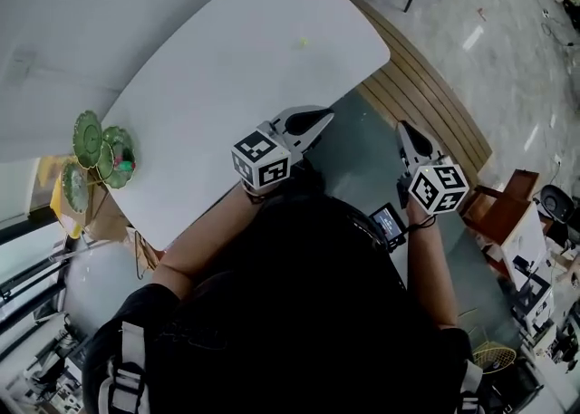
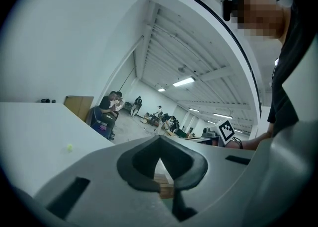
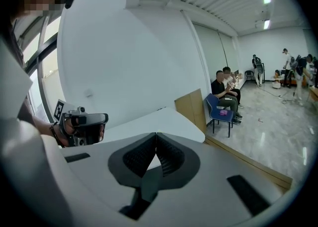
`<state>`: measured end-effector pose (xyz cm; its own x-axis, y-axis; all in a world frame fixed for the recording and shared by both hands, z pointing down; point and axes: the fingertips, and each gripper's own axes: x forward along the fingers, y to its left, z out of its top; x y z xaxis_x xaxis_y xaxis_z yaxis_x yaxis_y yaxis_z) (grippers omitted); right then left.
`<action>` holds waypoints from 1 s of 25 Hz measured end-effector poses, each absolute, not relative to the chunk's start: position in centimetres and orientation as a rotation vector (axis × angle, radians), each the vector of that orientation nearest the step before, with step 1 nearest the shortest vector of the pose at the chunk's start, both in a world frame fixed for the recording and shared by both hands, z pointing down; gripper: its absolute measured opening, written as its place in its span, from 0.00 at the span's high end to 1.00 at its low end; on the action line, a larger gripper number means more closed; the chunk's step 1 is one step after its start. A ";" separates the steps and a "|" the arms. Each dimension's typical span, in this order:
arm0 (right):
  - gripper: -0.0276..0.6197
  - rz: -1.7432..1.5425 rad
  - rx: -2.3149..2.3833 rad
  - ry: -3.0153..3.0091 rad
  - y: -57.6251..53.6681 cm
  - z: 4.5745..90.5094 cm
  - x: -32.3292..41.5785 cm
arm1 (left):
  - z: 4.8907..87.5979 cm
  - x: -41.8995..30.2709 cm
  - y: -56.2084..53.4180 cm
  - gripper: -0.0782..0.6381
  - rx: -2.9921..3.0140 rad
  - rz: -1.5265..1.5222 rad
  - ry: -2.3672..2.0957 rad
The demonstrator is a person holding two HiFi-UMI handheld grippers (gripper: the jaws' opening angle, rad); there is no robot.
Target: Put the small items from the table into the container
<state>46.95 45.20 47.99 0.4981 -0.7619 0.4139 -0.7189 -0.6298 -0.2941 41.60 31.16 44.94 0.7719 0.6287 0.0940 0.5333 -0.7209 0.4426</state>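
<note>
A tiny yellow-green item point(image 1: 304, 42) lies alone on the white table point(image 1: 227, 86), toward its far end; in the left gripper view the item point(image 2: 69, 147) shows at the left. The green leaf-shaped container point(image 1: 101, 151) sits at the table's left edge. My left gripper point(image 1: 328, 115) hangs over the table's near right edge, shut with nothing in it, its tips point(image 2: 159, 139) meeting. My right gripper point(image 1: 401, 126) is off the table over the floor, also shut and empty point(image 3: 156, 135). Both are well short of the item and far from the container.
A strip of wooden flooring point(image 1: 426, 86) runs past the table's right end. A wooden cabinet point(image 3: 191, 107) and a blue chair point(image 3: 221, 109) with seated people stand beyond the far end. Shelves and clutter point(image 1: 535, 285) lie to my right.
</note>
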 end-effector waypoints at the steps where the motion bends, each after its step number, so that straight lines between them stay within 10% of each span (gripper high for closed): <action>1: 0.93 -0.803 -2.649 1.316 44.9 48.0 47.6 | 44.9 42.4 30.9 0.89 2.568 0.332 0.884; 25: 0.93 -0.840 -2.405 1.918 21.3 44.9 62.8 | 44.7 51.3 12.1 0.89 2.594 0.255 0.385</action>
